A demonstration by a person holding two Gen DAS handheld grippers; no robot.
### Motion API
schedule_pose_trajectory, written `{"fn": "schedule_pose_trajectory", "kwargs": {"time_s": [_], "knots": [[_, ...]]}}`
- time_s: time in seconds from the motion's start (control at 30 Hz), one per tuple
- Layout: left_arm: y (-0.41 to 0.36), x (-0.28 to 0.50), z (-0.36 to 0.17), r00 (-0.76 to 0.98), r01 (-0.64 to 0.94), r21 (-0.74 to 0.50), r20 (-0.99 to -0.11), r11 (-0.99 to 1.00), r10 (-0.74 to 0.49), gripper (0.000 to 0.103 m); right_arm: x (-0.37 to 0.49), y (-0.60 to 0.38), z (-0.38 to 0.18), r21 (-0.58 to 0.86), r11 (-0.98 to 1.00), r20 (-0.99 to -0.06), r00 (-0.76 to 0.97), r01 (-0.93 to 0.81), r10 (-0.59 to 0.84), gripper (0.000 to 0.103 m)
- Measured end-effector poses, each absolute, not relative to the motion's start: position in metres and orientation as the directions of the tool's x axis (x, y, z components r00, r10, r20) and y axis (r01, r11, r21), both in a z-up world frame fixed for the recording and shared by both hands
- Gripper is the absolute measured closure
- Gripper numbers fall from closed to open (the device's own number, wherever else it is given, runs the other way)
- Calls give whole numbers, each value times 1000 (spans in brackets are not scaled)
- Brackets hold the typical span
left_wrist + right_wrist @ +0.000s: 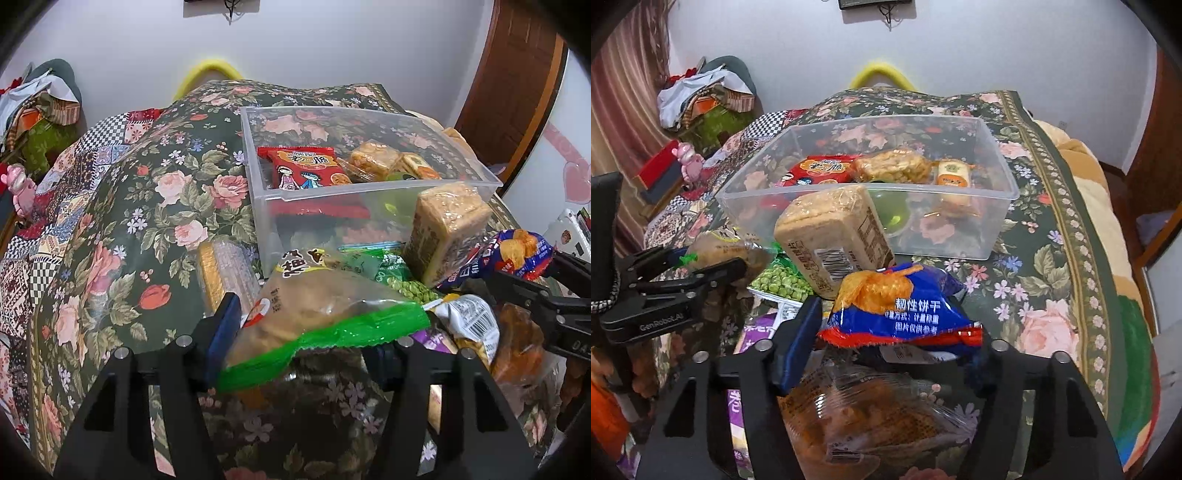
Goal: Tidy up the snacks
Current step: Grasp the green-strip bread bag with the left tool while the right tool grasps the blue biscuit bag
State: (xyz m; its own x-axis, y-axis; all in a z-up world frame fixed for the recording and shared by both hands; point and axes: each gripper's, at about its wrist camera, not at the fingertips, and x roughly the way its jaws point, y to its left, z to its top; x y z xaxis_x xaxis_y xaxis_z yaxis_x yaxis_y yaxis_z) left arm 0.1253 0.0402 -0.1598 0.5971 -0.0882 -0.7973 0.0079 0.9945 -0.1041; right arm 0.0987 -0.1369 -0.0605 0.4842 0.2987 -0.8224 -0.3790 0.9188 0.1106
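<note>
My left gripper (306, 343) is shut on a beige snack packet with a green edge (325, 314), its blue pads pressing both sides. My right gripper (890, 343) is shut on a blue and red biscuit packet (897, 314). Each gripper also shows in the other's view: the right gripper (546, 280) with the blue packet (517, 254), the left gripper (713, 266) with the beige packet (716, 247). Just beyond stands a clear plastic bin (369, 188) (868, 192) holding a red packet (306, 170) and wrapped cakes. A wrapped cracker block (831, 236) leans on its front wall.
A loose heap of snacks lies under and between the grippers: a green pea packet (779, 282), a barcoded silver packet (469, 321), an orange-brown packet (871, 417), a clear wafer pack (225, 266). The floral tablecloth (1052, 258) drops off at the right. Clothes (705, 96) are piled at the back left.
</note>
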Motion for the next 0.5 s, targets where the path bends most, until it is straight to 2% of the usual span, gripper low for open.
{"fn": "schedule_pose_trajectory", "kwargs": {"time_s": [0.13, 0.5], "knots": [[41, 116, -153, 609, 6, -106, -788, 994, -88, 45, 95, -142, -57, 119, 920, -820, 486, -373, 303, 53], [38, 95, -125, 657, 30, -129, -744, 991, -117, 55, 86, -155, -39, 141, 924, -790, 522, -356, 322, 54]]}}
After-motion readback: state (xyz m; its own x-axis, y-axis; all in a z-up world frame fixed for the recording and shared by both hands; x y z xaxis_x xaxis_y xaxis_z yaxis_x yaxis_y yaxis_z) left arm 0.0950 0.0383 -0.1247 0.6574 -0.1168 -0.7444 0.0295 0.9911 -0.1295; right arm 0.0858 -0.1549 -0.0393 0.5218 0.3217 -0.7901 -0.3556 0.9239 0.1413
